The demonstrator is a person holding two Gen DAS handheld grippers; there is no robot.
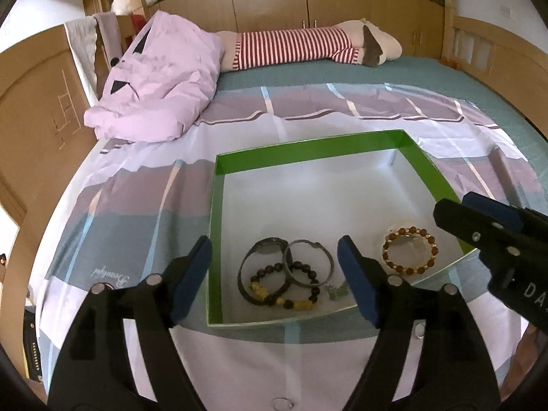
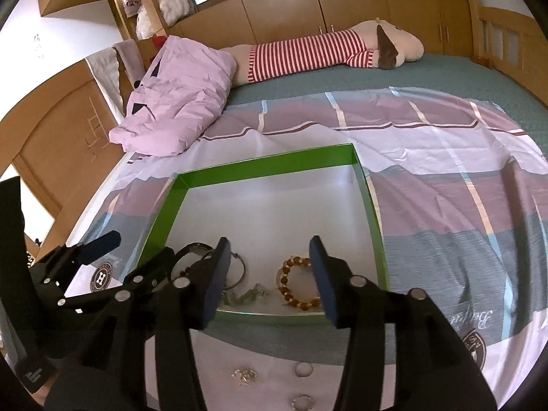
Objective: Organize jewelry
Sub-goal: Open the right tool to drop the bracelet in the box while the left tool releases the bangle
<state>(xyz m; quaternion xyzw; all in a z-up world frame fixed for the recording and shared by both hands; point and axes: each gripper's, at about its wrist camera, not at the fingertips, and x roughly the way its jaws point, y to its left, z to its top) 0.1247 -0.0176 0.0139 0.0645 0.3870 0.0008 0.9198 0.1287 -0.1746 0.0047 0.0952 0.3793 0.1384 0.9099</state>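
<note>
A shallow green-walled box (image 1: 308,150) (image 2: 267,164) with a white floor lies on the bedspread. Near its front edge rest a dark watch (image 1: 263,250) (image 2: 195,250), a silver bangle (image 1: 310,263), a black bead bracelet with gold charms (image 1: 284,291), a small green pendant (image 1: 337,291) (image 2: 246,296) and an amber bead bracelet (image 1: 409,250) (image 2: 298,284). My left gripper (image 1: 274,274) (image 2: 133,250) hovers open and empty over the watch group. Over the amber bracelet my right gripper (image 2: 269,274) (image 1: 455,207) stands open, holding nothing. Loose on the cloth before the box are a silver brooch (image 2: 244,375), a clear stone (image 2: 303,369) and a ring (image 2: 303,401) (image 1: 282,403).
The box sits on a checked purple, grey and white cloth (image 1: 137,205) spread over a teal bed. A crumpled pink duvet (image 1: 161,78) lies back left and a striped plush toy (image 1: 301,46) along the wooden headboard cabinets. The bed edge drops off at left.
</note>
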